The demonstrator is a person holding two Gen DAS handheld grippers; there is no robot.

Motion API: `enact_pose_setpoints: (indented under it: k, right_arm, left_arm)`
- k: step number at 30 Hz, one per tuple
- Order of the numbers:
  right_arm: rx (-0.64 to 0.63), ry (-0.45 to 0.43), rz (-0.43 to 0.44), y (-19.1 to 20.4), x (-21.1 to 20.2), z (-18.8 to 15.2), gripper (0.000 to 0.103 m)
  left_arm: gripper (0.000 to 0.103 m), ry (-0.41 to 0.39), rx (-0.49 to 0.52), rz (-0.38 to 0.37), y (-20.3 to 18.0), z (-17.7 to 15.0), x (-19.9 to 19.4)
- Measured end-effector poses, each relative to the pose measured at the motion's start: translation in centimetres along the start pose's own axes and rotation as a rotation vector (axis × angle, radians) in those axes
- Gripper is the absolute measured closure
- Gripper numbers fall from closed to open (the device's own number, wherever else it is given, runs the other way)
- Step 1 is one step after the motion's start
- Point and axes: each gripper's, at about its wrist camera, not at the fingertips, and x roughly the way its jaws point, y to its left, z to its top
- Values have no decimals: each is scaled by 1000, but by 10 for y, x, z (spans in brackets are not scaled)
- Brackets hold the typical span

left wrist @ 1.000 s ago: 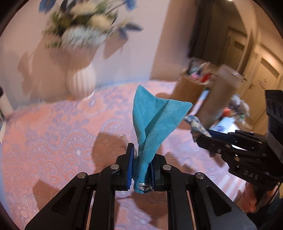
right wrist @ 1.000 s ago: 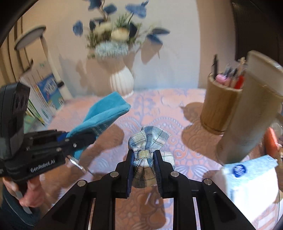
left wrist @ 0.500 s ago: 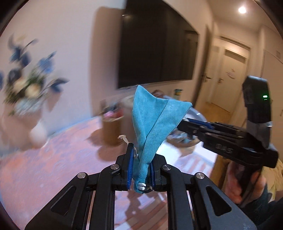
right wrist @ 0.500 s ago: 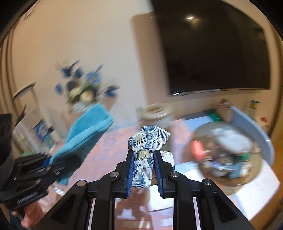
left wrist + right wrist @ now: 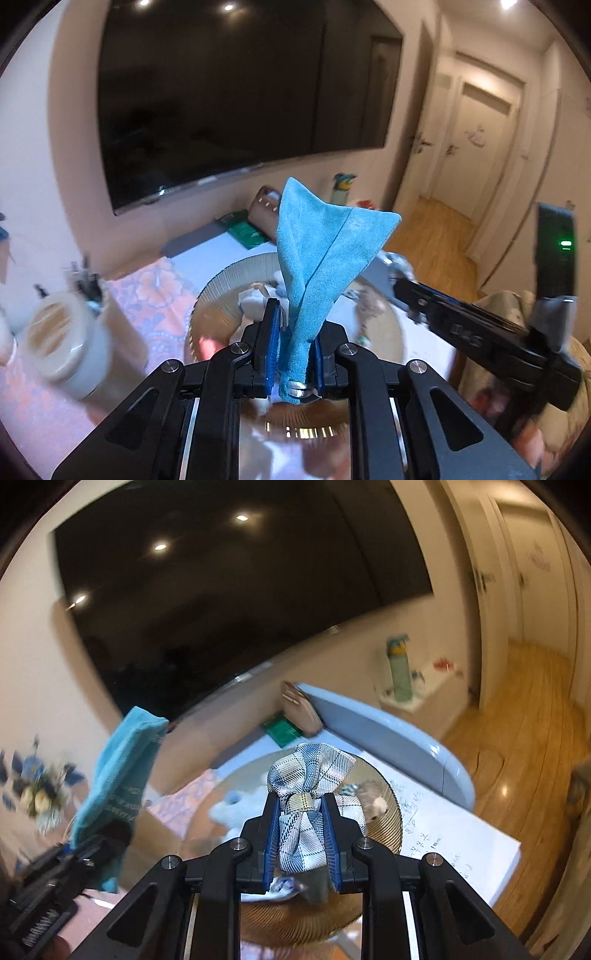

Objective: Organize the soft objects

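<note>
My left gripper (image 5: 293, 332) is shut on a folded teal cloth (image 5: 325, 251) that stands up from its jaws. It also shows in the right wrist view (image 5: 122, 771) at the left. My right gripper (image 5: 301, 819) is shut on a blue-and-white plaid bow (image 5: 310, 775). Both hang above a round ribbed basket (image 5: 221, 288), also in the right wrist view (image 5: 391, 819), which holds soft toys, among them a pale blue plush (image 5: 236, 808) and a grey plush (image 5: 373, 797). The right gripper (image 5: 399, 277) shows at the right of the left wrist view.
A big dark TV (image 5: 229, 99) hangs on the wall. A beige cylinder container (image 5: 66, 336) stands left on the pink patterned cloth (image 5: 147, 295). A white board with writing (image 5: 443, 834), a green packet (image 5: 282, 731), a blue flower vase (image 5: 40, 797) and wooden floor (image 5: 524, 731) lie around.
Both grippers have swung right from the pink cloth and flower vase to above the basket, each keeping its hold on its item.
</note>
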Motion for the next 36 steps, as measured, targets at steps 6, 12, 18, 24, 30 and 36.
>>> enact_pose_setpoints:
  k: [6, 12, 18, 24, 30, 36]
  right_arm:
    - [19, 31, -27, -13, 41, 16, 81]
    - [41, 72, 6, -26, 58, 21, 55]
    - [73, 50, 34, -30, 32, 15, 54]
    - [32, -20, 40, -9, -23, 2, 54]
    - [-67, -71, 85, 40, -78, -24, 50]
    - [-203, -53, 191, 112, -105, -61, 49]
  left_arm:
    - [90, 82, -35, 24, 9, 8, 60]
    - [50, 93, -44, 29, 13, 3, 66]
    - [40, 52, -32, 27, 7, -4, 33]
    - [40, -22, -40, 27, -6, -26, -32]
    - [40, -91, -52, 89, 3, -45, -105]
    - [40, -169, -88, 217, 48, -69, -182]
